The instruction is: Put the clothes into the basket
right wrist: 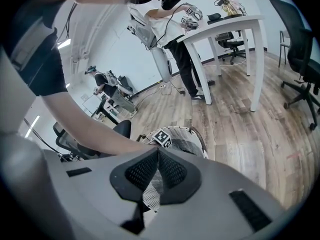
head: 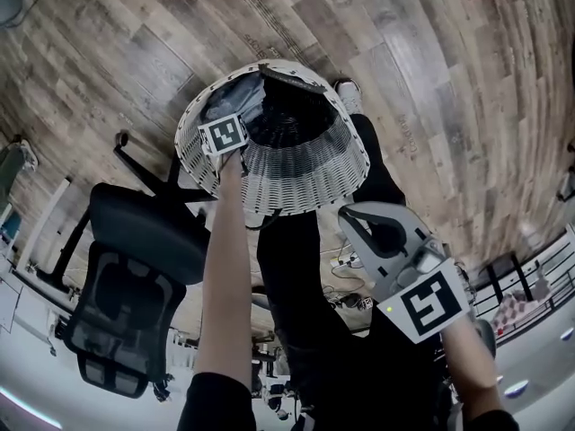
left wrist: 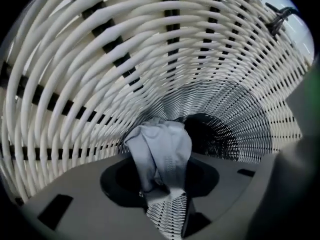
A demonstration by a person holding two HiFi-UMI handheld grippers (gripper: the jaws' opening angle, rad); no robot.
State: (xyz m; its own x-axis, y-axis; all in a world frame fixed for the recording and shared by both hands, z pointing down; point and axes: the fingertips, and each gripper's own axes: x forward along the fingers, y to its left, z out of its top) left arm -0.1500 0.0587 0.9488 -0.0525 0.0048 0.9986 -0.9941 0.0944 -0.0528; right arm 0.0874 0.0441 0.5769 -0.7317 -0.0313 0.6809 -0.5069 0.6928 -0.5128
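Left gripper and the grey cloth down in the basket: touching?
Touching. The left gripper view shows the grey cloth pinched between the jaws of the left gripper, hanging down inside the basket.

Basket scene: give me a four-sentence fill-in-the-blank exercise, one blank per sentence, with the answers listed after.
1. The left gripper reaches down inside the white wicker ____.
2. The garment between its fingers is light ____.
3. The right gripper, outside the basket, has ____ between its fingers.
4. In the head view, a black office ____ stands left of the basket.
Missing words: basket; grey; nothing; chair.
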